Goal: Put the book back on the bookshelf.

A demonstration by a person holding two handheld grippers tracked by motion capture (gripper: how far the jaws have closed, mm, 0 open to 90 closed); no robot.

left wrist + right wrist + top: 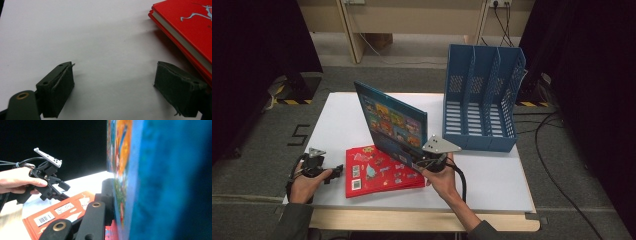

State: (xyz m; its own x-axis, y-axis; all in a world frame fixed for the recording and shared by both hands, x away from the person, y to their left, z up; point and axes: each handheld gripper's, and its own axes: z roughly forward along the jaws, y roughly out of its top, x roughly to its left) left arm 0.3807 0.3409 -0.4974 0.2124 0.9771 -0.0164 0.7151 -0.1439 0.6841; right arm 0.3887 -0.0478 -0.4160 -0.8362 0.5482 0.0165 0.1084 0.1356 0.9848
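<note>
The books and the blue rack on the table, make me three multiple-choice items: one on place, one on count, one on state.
1. Where does the red book lie?
A. flat on the table
B. in the rack
C. on the floor

2. How many slots has the blue rack?
A. one
B. three
C. five

3. How is the left claw?
A. shut on the red book
B. open, holding nothing
C. shut on a pen

Answers: 1 A, it rests flat near the front edge. 2 B, two dividers part three slots. 3 B, its jaws stand wide apart above bare table, while the right claw clamps the blue book.
</note>
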